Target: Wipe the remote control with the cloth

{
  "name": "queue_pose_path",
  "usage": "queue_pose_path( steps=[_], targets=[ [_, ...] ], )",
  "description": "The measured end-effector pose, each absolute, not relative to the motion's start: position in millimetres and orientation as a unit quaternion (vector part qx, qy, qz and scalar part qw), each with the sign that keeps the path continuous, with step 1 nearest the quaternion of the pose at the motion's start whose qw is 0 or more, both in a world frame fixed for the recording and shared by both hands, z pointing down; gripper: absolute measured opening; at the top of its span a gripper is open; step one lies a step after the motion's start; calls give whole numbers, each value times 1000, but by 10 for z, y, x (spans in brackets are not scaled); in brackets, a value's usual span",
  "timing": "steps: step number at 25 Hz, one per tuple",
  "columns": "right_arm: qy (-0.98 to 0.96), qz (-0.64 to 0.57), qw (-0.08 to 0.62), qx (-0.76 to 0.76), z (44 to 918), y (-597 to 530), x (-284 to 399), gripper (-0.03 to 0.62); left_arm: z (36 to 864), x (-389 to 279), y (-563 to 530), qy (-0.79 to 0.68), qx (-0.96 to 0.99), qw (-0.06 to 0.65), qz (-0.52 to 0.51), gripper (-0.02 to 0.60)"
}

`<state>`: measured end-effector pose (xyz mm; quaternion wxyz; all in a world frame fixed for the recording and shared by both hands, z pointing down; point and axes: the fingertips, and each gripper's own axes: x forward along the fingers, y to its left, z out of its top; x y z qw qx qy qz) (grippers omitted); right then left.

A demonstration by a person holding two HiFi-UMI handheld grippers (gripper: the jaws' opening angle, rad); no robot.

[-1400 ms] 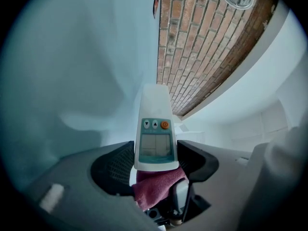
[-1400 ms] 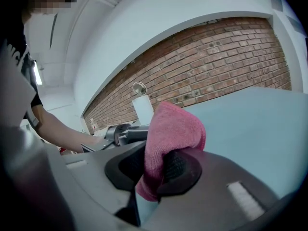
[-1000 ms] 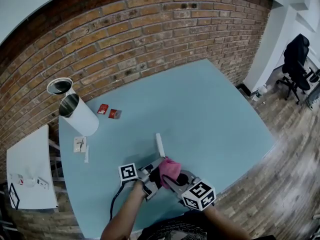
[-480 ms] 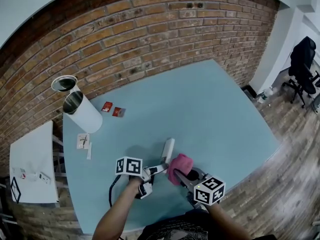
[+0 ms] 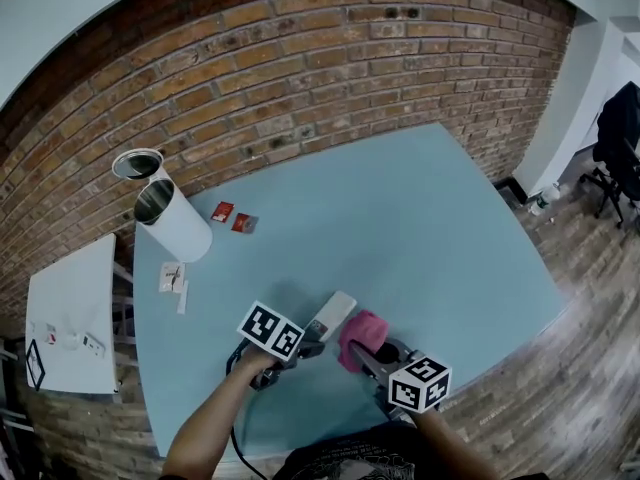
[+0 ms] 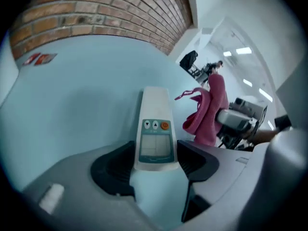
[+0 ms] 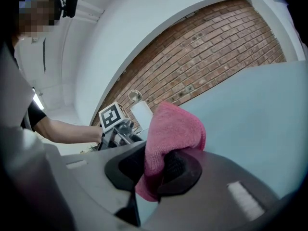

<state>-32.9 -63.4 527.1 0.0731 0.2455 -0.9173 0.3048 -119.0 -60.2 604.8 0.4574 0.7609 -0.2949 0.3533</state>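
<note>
Left claw (image 6: 155,160) clamps the remote control (image 6: 155,124) screen-up, right claw (image 7: 159,170) pinches the cloth (image 7: 172,129): press flat now, stroke lengthwise, hold steady.

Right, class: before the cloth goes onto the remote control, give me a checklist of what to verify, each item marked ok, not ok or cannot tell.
1. Grip on the remote control by the left gripper: ok, the jaws are closed on its sides.
2. Grip on the cloth by the right gripper: ok, a fold sticks out past the jaws.
3. Button face of the remote control exposed: ok, it faces the left gripper view's camera.
4. Contact between the cloth and the remote control: not ok, they are side by side but apart.
5. Far end of the remote control resting on the table: cannot tell.
</note>
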Motion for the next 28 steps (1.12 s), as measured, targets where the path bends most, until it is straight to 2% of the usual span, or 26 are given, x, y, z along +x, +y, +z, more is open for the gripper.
queue_pose_path(
  steps=[4,13,23,28],
  targets=[
    [-922,307,71,225,5256,-673,-339,64,6059,-1276,-598,-266,760,364,467,279],
    [-930,316,66,174,5245,-797,-303,64,6187,-1424,-564,-182,745,212,605,281],
    [-936,327,77,109,5298,-846,-180,64,6151,-1492,-607,-242,715,166,634,308],
    [-941,318,84,79,5261,-785,-220,64,5969,-1482,-628,-336,711,176,593,307]
  ],
)
